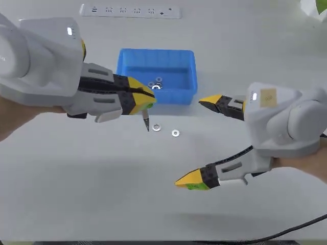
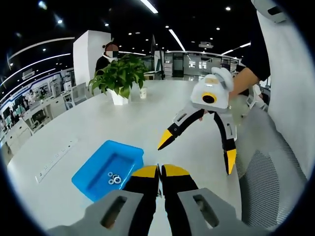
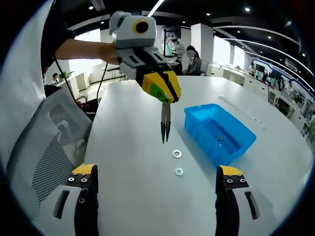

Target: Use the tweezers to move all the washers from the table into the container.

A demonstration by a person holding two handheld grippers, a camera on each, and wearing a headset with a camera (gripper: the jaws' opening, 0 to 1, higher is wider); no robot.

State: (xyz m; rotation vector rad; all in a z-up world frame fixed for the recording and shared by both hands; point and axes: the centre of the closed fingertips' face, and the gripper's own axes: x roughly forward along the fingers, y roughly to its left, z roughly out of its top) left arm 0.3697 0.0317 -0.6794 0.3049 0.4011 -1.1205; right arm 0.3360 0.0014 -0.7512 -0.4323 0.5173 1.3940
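Note:
My left gripper [image 1: 148,97] is shut on grey tweezers [image 1: 146,119], whose tips hang just left of a washer [image 1: 156,127] on the white table. A second washer [image 1: 176,133] lies a little to its right; both washers [image 3: 176,154] [image 3: 179,171] lie below the tweezers [image 3: 165,122] in the right gripper view. The blue container [image 1: 158,74] stands just behind them with several washers [image 1: 155,83] inside. My right gripper [image 1: 199,140] is open, empty, to the right of the washers. The left gripper view has its shut jaws, the container [image 2: 108,168] and the right gripper [image 2: 197,147].
A white power strip [image 1: 130,10] lies at the table's far edge. A potted plant [image 2: 119,78] stands further along the table. A mesh chair [image 3: 44,147] stands at the near side. A black cable [image 1: 286,232] runs along the front right.

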